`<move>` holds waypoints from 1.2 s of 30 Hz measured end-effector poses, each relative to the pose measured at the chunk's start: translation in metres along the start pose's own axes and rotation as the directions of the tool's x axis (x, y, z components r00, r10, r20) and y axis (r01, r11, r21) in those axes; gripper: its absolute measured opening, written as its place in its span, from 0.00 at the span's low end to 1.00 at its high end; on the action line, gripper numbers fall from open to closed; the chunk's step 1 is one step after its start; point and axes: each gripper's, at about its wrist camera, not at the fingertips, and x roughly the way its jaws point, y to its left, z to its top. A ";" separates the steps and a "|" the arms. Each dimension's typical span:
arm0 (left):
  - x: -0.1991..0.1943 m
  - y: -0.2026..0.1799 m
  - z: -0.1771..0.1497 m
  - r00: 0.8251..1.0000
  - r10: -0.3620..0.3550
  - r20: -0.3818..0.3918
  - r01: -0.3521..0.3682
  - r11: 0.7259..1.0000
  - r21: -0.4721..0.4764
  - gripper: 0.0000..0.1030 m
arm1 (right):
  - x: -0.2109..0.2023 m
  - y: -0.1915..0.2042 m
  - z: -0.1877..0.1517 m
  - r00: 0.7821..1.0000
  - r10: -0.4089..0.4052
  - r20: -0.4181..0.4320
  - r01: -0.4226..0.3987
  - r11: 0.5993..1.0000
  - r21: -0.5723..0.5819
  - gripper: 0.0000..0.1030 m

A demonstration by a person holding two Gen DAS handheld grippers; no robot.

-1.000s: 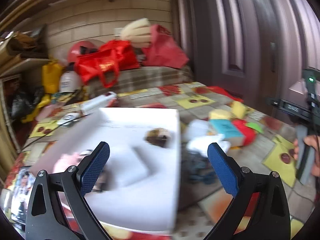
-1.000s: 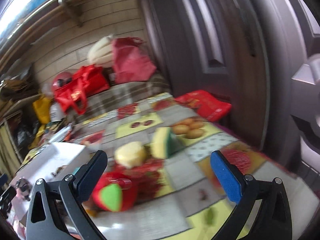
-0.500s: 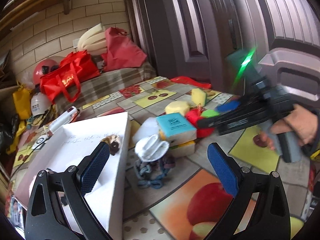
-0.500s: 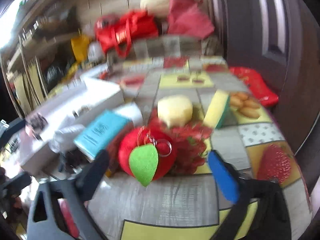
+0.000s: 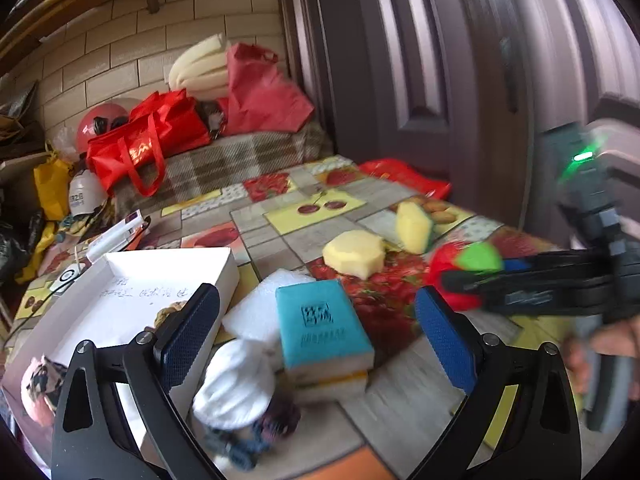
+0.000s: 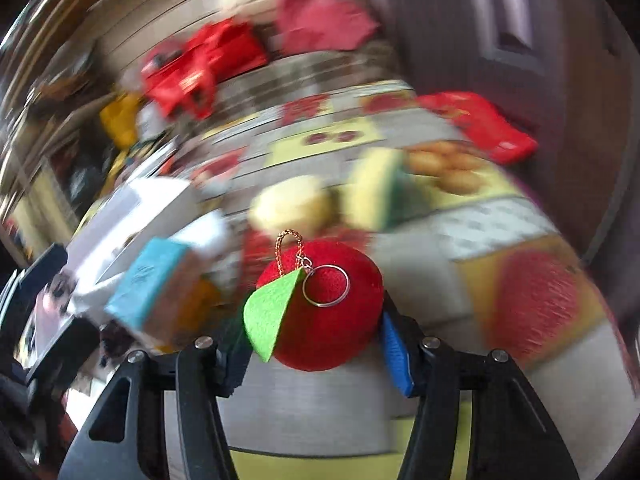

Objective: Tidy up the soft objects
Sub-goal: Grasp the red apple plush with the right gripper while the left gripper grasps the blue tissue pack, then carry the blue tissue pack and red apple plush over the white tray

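My right gripper is shut on a red plush apple with a green felt leaf and a key ring; it also shows in the left wrist view. My left gripper is open and empty above a teal-topped sponge and a white cap-like soft thing on a dark knitted item. A round yellow sponge and a yellow-green sponge lie further back. A white box at the left holds small plush items.
The table carries a fruit-patterned cloth. A white foam piece lies by the box. Red bags and a helmet stand at the back. A dark door stands to the right. A red packet lies at the far edge.
My right gripper has closed on the red plush apple, which it was approaching open. My left gripper has moved right from the white box toward the sponges.
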 end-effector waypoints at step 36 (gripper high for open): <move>-0.029 0.009 -0.009 0.994 -0.072 0.083 0.074 0.997 -0.017 0.50 | -0.045 0.017 -0.004 0.960 -0.028 0.279 0.044 0.998 -0.051 0.55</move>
